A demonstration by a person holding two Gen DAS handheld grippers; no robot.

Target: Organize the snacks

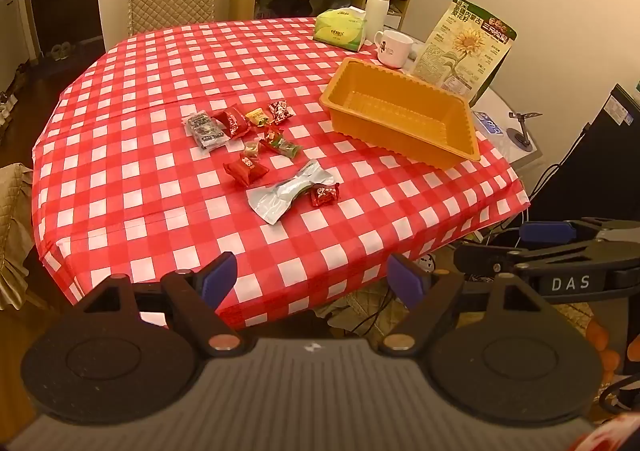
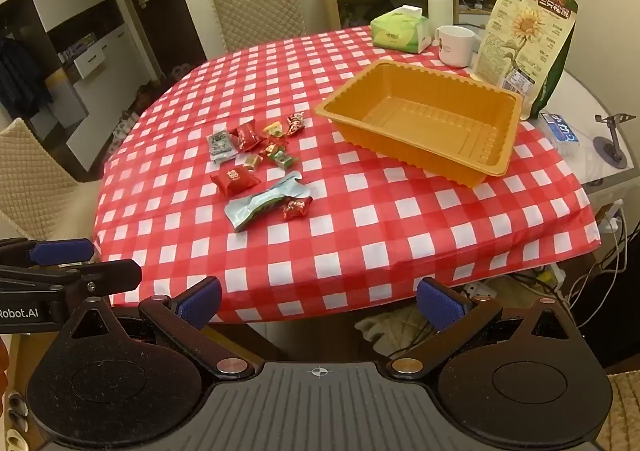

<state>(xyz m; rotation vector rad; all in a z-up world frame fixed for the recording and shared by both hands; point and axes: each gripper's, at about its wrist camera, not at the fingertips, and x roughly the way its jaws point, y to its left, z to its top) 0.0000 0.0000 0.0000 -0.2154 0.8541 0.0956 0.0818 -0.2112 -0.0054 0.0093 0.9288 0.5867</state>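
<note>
- Snacks: a loose cluster of small wrapped sweets (image 1: 256,131) is laid on the checked cloth of the bench (image 1: 160,63), left of the tray and apart from it. All are judged light, crinkly and slippery in film wrappers, with soft or brittle contents likely; a light pinch across the body, not the twisted ends, is advised.
- Red pillow packet (image 1: 245,168): puffed, probably air-filled; it is best taken across its narrow width, gently, lest it burst or squirt out.
- Silver-blue flat pouch (image 1: 289,191): limp, lying flat with a pinched waist; the raised waist or a lifted edge is the judged hold. A small red sweet (image 1: 325,195) lies touching its side.
- Orange plastic tray (image 2: 420,123): empty, thin-walled, presumably the receptacle; likely to slide if nudged.
- Left hand-held gripper (image 1: 312,281): spread wide, nothing between the pads, held off the near bench edge.
- Right hand-held gripper (image 2: 318,301): fully spread, empty, likewise short of the bench.
- Beyond: tissue pack (image 1: 340,29), white mug (image 1: 394,48), sunflower-seed bag (image 1: 466,49).
</note>
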